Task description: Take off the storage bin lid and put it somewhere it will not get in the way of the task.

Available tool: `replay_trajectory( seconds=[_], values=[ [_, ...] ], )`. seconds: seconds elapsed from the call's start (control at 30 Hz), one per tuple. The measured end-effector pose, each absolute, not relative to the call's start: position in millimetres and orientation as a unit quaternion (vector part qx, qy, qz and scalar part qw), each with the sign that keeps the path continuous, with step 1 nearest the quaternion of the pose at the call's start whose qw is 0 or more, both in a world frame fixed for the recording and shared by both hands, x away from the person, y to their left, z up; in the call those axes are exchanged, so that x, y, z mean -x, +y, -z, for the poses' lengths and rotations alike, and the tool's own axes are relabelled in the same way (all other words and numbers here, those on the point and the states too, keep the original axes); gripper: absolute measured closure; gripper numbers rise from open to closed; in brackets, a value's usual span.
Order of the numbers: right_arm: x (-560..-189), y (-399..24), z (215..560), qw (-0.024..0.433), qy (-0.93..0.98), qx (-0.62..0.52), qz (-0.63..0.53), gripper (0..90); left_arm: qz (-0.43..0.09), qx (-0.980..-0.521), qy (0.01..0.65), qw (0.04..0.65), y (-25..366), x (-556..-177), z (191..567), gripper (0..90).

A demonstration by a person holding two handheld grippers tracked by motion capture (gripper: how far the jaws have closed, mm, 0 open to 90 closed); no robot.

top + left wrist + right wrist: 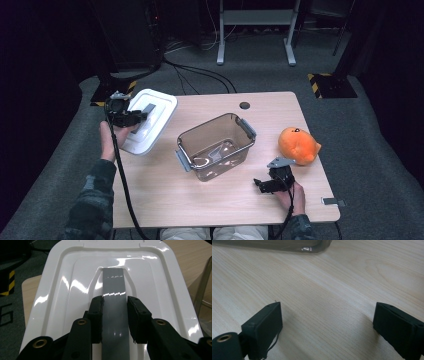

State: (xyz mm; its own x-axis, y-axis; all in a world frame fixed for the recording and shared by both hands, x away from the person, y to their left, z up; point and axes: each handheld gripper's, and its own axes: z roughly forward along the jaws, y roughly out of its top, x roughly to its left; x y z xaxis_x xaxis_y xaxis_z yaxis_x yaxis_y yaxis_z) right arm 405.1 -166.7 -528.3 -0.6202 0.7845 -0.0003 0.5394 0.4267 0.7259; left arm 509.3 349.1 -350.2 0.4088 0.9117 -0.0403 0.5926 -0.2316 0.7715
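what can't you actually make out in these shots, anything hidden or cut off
- Underside of the white lid: every view shows its top, so whether it rests on the table is unclear.
- Lid handle, left gripper view: its near end is cut off between the left gripper pads.
- Clear bin, right gripper view: cut by the top edge.
- Orange plush toy, high view: face too small to read.

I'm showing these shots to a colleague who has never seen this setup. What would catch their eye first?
Probably the bright orange plush toy near the table's right edge, beside the right gripper, whose jaws stand open over bare wood. Next, the clear storage box at the table's middle. Then the glossy white lid at the left edge, its grey handle clamped by the left gripper.
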Motion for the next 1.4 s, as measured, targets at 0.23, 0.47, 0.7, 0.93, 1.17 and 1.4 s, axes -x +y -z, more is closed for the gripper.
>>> replay_trajectory(
  seconds=[0.23,0.47,0.7,0.93,1.17,1.4],
  values=[
    [-405,-167,528,0.173,0.827,-0.400,-0.355,8.1,-0.209,-0.737,0.532,0.360,364,-512,369,66.6],
    [-405,-167,528,0.173,0.827,-0.400,-0.355,8.1,-0.198,-0.727,0.556,0.351,370,-514,388,66.6],
    [-405,-166,528,0.173,0.826,-0.403,-0.355,8.1,-0.187,-0.715,0.572,0.355,372,-516,402,66.6],
    [-405,-166,528,0.173,0.826,-0.404,-0.354,8.0,-0.176,-0.715,0.587,0.336,374,-519,428,66.6],
    [-405,-166,528,0.174,0.826,-0.403,-0.354,8.0,-0.173,-0.704,0.605,0.330,377,-520,444,66.6],
    [-405,-166,528,0.174,0.826,-0.403,-0.354,8.0,-0.170,-0.692,0.622,0.325,378,-522,460,66.6]
  ],
)
